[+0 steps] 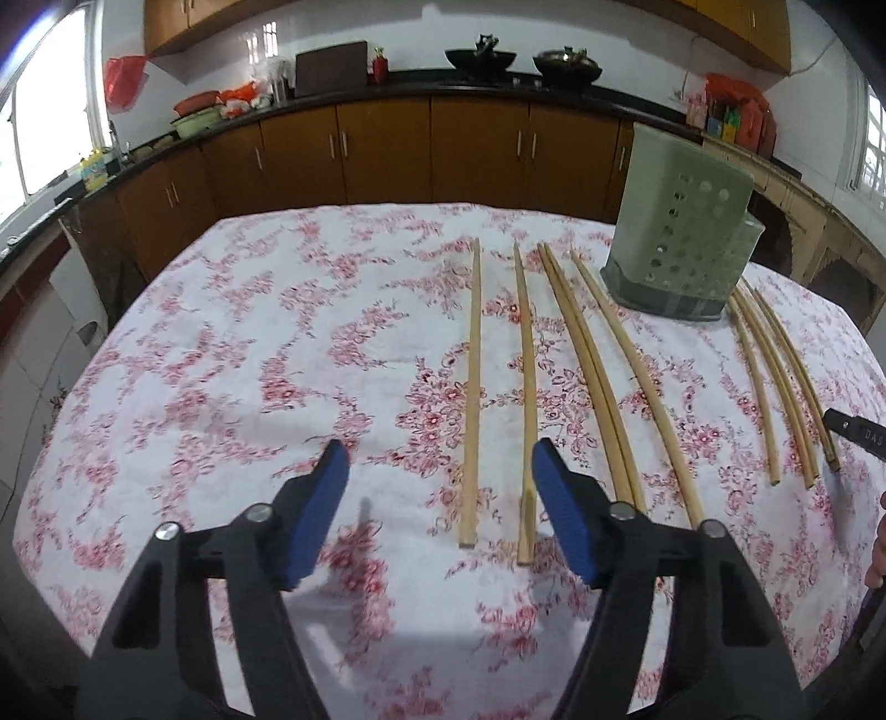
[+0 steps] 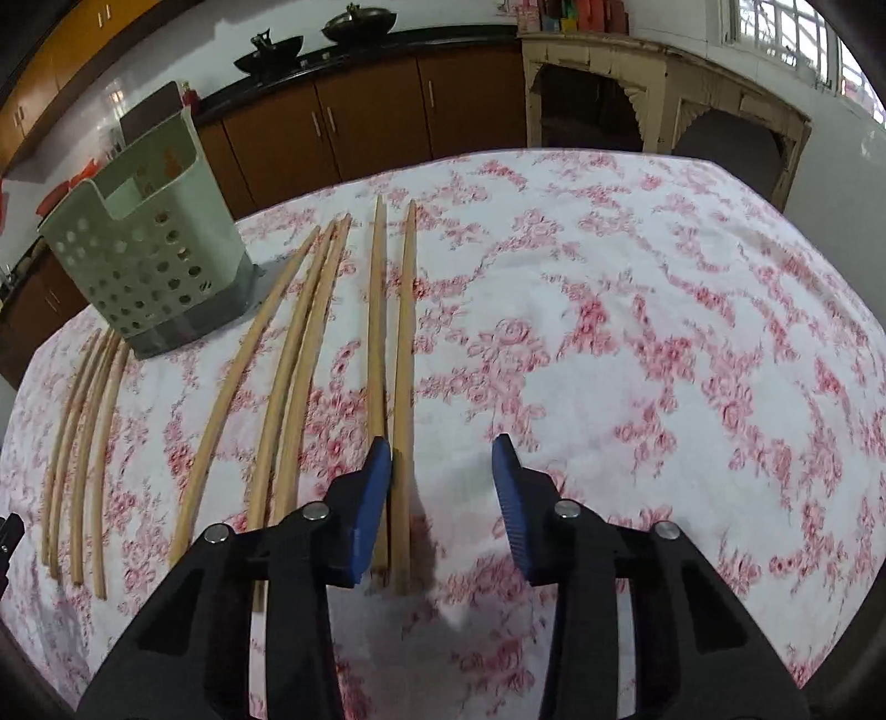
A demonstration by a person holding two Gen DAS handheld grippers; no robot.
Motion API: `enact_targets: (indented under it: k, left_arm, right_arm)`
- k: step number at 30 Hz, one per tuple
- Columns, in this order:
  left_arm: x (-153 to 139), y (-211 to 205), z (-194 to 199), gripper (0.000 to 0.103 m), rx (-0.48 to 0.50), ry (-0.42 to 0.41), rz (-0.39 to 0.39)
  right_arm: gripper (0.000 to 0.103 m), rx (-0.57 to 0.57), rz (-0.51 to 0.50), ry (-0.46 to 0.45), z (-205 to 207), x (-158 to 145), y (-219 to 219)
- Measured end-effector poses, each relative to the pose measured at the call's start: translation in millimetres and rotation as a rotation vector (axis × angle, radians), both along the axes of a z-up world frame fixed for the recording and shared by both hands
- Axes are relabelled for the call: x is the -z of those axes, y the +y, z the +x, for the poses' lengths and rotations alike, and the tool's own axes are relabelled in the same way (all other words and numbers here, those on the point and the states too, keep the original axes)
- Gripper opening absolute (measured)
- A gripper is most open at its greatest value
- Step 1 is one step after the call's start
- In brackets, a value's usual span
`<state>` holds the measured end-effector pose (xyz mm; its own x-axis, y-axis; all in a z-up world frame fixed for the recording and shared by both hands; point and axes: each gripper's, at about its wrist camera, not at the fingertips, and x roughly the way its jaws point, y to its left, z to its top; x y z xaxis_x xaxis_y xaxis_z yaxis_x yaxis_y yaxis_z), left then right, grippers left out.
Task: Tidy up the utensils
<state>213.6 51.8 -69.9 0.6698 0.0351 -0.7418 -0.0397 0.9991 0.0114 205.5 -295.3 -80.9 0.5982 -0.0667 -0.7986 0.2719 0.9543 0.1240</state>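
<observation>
9 wooden chopsticks (image 2: 407, 343), 1 perforated holder (image 2: 149, 266)

We're seeing soft daylight from a window (image 1: 33, 127) at left and another window (image 2: 786, 33) at upper right, both blown out. The floral tablecloth (image 1: 277, 343) smears with blur. Fisheye bending curves the edges, corners fall dark, shadows stay faint.

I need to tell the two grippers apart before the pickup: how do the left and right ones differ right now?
The left gripper stands wider than the right gripper. Nothing but floral cloth lies between the left's pads; a chopstick runs between the right's, untouched. The left sits left of its nearest chopsticks; the right is over its pair. Both have blue pads, black arms, and point downward.
</observation>
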Motion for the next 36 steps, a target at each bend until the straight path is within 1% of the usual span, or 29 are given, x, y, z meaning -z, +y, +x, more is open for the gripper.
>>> enact_targets:
  k: [3, 4, 5, 6, 7, 8, 9, 10, 12, 15, 17, 19, 21, 23, 30, 31, 33, 36]
  left_arm:
    - [5, 1, 8, 0.06, 0.008, 0.024, -0.019]
    - [7, 1, 11, 0.059, 0.009, 0.029, -0.024]
    - [8, 1, 12, 0.058, 0.009, 0.034, -0.026]
    - [10, 3, 15, 0.056, 0.01, 0.042, -0.034]
    - [11, 3, 17, 0.055, 0.012, 0.047, -0.04]
    - [12, 5, 18, 0.051, 0.014, 0.054, -0.049]
    - [14, 7, 20, 0.046, 0.018, 0.061, -0.06]
    - [15, 8, 20, 0.044, 0.024, 0.068, -0.069]
    - [17, 9, 22, 0.035, 0.036, 0.08, -0.078]
    - [22, 7, 24, 0.03, 0.057, 0.097, -0.079]
    - [23, 5, 24, 0.028, 0.063, 0.093, -0.063]
    - [23, 3, 24, 0.025, 0.065, 0.093, -0.051]
    - [23, 3, 27, 0.019, 0.065, 0.095, -0.037]
    - [23, 3, 29, 0.017, 0.069, 0.096, -0.028]
    - [24, -7, 22, 0.017, 0.1, 0.082, 0.007]
    - [24, -8, 20, 0.016, 0.102, 0.079, 0.01]
    - [24, -11, 19, 0.008, 0.113, 0.076, 0.012]
    - [23, -13, 19, 0.008, 0.117, 0.084, 0.018]
  right_arm:
    - [0.036, -0.017, -0.017, 0.008, 2, 1, 1]
    - [0.033, -0.021, -0.035, 0.01, 1, 1, 3]
    - [0.025, -0.02, -0.049, 0.011, 3, 1, 3]
    - [0.021, -0.014, -0.064, 0.01, 4, 1, 3]
    - [0.015, 0.002, -0.06, 0.009, 3, 1, 0]
    - [0.011, 0.013, -0.049, 0.009, 3, 1, -4]
    - [0.011, 0.022, -0.04, 0.008, 4, 1, -8]
    - [0.01, 0.029, -0.035, 0.007, 4, 2, -11]
    - [0.01, 0.025, -0.042, 0.005, 4, 2, -12]
    - [0.01, 0.024, -0.056, 0.003, 5, 3, -11]
    - [0.01, 0.025, -0.057, 0.0, 5, 3, -11]
    - [0.01, 0.023, -0.057, -0.001, 5, 3, -10]
    - [0.01, 0.021, -0.057, -0.002, 3, 3, -10]
    - [0.01, 0.02, -0.051, -0.003, 1, 3, -11]
    - [0.011, 0.009, -0.057, -0.014, -6, 2, -9]
    - [0.011, 0.005, -0.058, -0.016, -7, 2, -9]
    - [0.01, 0.001, -0.055, -0.021, -8, 3, -10]
    - [0.009, 0.0, -0.027, -0.022, -11, 3, -11]
